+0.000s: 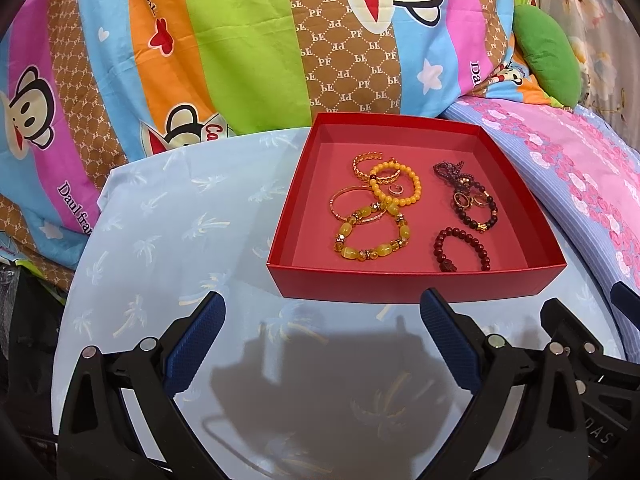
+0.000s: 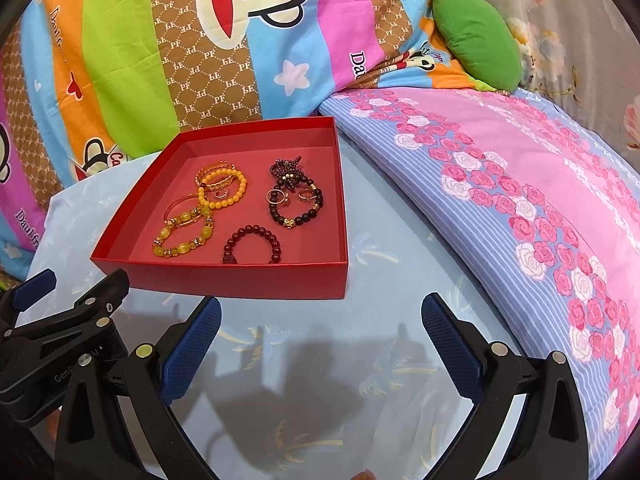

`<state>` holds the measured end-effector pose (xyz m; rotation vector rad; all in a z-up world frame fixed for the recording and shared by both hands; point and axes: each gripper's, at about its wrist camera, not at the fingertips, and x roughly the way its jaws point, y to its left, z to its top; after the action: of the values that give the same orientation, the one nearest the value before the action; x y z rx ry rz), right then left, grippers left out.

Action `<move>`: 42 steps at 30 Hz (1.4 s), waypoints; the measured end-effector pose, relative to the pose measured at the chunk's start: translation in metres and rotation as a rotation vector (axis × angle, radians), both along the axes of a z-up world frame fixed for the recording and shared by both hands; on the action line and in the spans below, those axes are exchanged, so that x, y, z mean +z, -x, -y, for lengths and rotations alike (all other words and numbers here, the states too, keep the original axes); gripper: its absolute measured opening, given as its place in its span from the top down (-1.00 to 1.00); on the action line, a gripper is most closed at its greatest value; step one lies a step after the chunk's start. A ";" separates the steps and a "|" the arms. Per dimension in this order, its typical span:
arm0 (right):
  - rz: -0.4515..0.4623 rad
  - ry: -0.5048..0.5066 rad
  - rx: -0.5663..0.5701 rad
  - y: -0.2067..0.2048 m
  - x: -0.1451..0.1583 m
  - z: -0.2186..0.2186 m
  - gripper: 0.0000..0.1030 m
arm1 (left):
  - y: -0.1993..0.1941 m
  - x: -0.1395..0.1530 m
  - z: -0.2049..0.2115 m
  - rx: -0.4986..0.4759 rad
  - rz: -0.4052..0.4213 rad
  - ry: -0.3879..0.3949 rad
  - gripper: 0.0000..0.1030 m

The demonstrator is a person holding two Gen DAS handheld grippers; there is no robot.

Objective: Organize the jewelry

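We read "PF" repeated across the brown bands of the striped quilt (image 1: 344,52), and "Daul fran…" along its pink stripes. On the left gripper (image 2: 60,368) we make out "GenR…", cut off.

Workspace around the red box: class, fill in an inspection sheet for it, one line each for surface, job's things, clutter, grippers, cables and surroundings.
Surface: pale blue cloth with palm print, gripper shadows on it.
Job's things: open red box holding a yellow and gold group at its left, with the yellow bead bracelet and the yellow-green stone bracelet, and a dark group at its right, with the dark red bead bracelet.
Clutter: nothing seen on the cloth.
Grippers: left gripper and right gripper both open, empty, short of the box.
Cables: nothing seen.
Surroundings: cartoon-print quilt, rose-print pillow, green cushion.
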<state>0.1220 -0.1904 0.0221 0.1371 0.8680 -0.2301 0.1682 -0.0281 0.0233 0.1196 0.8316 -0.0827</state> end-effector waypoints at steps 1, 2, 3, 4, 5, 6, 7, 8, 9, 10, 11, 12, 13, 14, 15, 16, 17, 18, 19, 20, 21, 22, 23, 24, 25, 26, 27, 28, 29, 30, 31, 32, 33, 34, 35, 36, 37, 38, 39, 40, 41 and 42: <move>0.001 0.001 0.001 0.000 0.000 0.000 -0.89 | 0.000 0.000 0.000 0.001 0.001 0.000 -0.82; 0.000 0.001 0.002 0.000 0.000 -0.001 -0.89 | 0.000 0.000 0.000 0.004 0.002 0.002 -0.82; -0.001 0.001 0.003 0.000 0.000 -0.001 -0.89 | -0.001 -0.001 -0.001 0.007 0.003 0.004 -0.82; -0.003 0.001 0.004 -0.001 0.000 0.000 -0.89 | -0.001 -0.001 -0.001 0.009 0.001 0.004 -0.82; -0.003 0.001 0.003 -0.001 0.000 -0.001 -0.89 | -0.001 -0.001 -0.001 0.011 0.000 0.006 -0.82; -0.003 0.000 0.003 -0.001 -0.001 -0.001 -0.89 | -0.001 -0.001 -0.001 0.012 0.001 0.006 -0.82; -0.003 0.001 0.002 -0.001 -0.001 -0.001 -0.89 | -0.001 -0.001 -0.001 0.013 0.002 0.003 -0.82; -0.003 0.001 0.002 -0.001 -0.001 -0.001 -0.89 | -0.001 -0.001 -0.001 0.013 0.006 0.000 -0.82; -0.003 0.000 0.002 -0.001 -0.001 -0.001 -0.89 | -0.001 0.000 -0.001 0.014 0.009 -0.004 -0.82; -0.003 0.000 0.002 -0.001 -0.001 -0.001 -0.89 | 0.000 0.000 0.000 0.014 0.012 -0.007 -0.82; -0.003 0.000 0.003 -0.001 -0.001 -0.001 -0.89 | 0.000 0.001 0.000 0.015 0.015 -0.008 -0.82; -0.002 0.002 0.002 0.000 -0.001 -0.001 -0.89 | 0.000 0.001 0.000 0.016 0.016 -0.009 -0.82; -0.002 0.003 0.002 -0.001 -0.001 -0.002 -0.89 | 0.000 0.001 0.000 0.016 0.016 -0.009 -0.82; -0.002 0.004 0.002 -0.001 -0.001 -0.002 -0.89 | 0.000 0.001 0.000 0.016 0.016 -0.010 -0.82; -0.003 0.004 0.001 -0.002 -0.001 -0.003 -0.89 | 0.000 0.001 0.000 0.016 0.017 -0.011 -0.82; -0.002 0.003 0.001 -0.002 -0.001 -0.003 -0.89 | 0.000 0.001 0.000 0.016 0.019 -0.012 -0.82; -0.003 0.003 0.001 -0.002 -0.001 -0.003 -0.89 | 0.001 0.001 0.000 0.016 0.020 -0.014 -0.82; -0.003 0.003 0.001 -0.002 -0.001 -0.003 -0.89 | 0.001 0.002 0.000 0.016 0.022 -0.016 -0.82; -0.003 0.003 0.000 -0.002 -0.001 -0.003 -0.89 | 0.001 0.002 0.000 0.016 0.024 -0.017 -0.82; -0.003 0.002 0.000 -0.002 -0.001 -0.004 -0.89 | 0.001 0.002 0.000 0.015 0.025 -0.020 -0.82; -0.004 0.004 0.000 -0.002 -0.001 -0.004 -0.89 | 0.001 0.002 0.000 0.015 0.025 -0.022 -0.82; -0.003 0.004 0.001 -0.002 -0.001 -0.004 -0.89 | 0.001 0.002 0.000 0.015 0.025 -0.023 -0.82; -0.002 0.004 0.000 -0.002 -0.001 -0.004 -0.89 | 0.001 0.002 0.000 0.015 0.025 -0.022 -0.82; -0.003 0.003 0.000 -0.002 -0.001 -0.004 -0.89 | 0.001 0.002 0.000 0.015 0.024 -0.022 -0.82; -0.003 0.002 0.000 -0.002 -0.001 -0.004 -0.89 | 0.002 0.002 0.000 0.015 0.025 -0.022 -0.82; -0.003 0.003 0.000 -0.002 -0.001 -0.004 -0.89 | 0.001 0.002 0.000 0.015 0.025 -0.023 -0.82; -0.003 0.004 0.000 -0.002 -0.001 -0.004 -0.89 | 0.001 0.002 0.000 0.016 0.025 -0.023 -0.82; -0.004 0.004 0.000 -0.002 -0.001 -0.004 -0.89 | 0.001 0.002 0.000 0.016 0.023 -0.024 -0.82; -0.003 0.003 0.000 -0.002 -0.001 -0.004 -0.89 | 0.001 0.001 0.000 0.017 0.023 -0.024 -0.82; -0.003 0.003 0.000 -0.002 -0.001 -0.004 -0.89 | 0.001 0.002 0.000 0.018 0.023 -0.024 -0.82; -0.003 0.003 0.000 -0.002 -0.001 -0.004 -0.89 | 0.002 0.001 -0.001 0.018 0.023 -0.024 -0.82; -0.002 0.004 -0.001 -0.002 -0.001 -0.004 -0.89 | 0.002 0.001 0.000 0.018 0.024 -0.025 -0.81; -0.002 0.003 0.000 -0.002 -0.001 -0.004 -0.89 | 0.002 0.001 0.000 0.017 0.025 -0.025 -0.81; -0.002 0.003 -0.001 -0.002 -0.001 -0.004 -0.89 | 0.002 0.002 0.000 0.016 0.026 -0.026 -0.81; -0.002 0.002 -0.001 -0.002 -0.001 -0.003 -0.89 | 0.002 0.002 0.000 0.013 0.031 -0.030 -0.81; -0.003 0.003 -0.001 -0.002 -0.001 -0.004 -0.89 | 0.002 0.002 0.001 0.011 0.033 -0.035 -0.81; -0.006 0.005 -0.002 -0.003 -0.001 -0.004 -0.89 | 0.002 0.002 0.002 0.008 0.035 -0.043 -0.81; -0.006 0.007 -0.001 -0.002 -0.001 -0.004 -0.89 | 0.002 0.002 0.002 0.008 0.034 -0.047 -0.81; -0.006 0.006 -0.002 -0.002 -0.001 -0.004 -0.89 | 0.002 0.003 0.003 0.010 0.036 -0.047 -0.81; -0.005 0.005 -0.003 -0.001 -0.001 -0.004 -0.89 | 0.002 0.003 0.002 0.012 0.040 -0.046 -0.81; -0.004 0.005 -0.003 -0.001 -0.001 -0.004 -0.89 | 0.002 0.004 0.003 0.012 0.041 -0.045 -0.81; -0.003 0.006 -0.003 -0.001 -0.002 -0.003 -0.89 | 0.002 0.004 0.003 0.012 0.041 -0.041 -0.81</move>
<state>0.1232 -0.1871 0.0204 0.1331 0.8701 -0.2359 0.1664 -0.0307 0.0270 0.1549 0.7927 -0.0521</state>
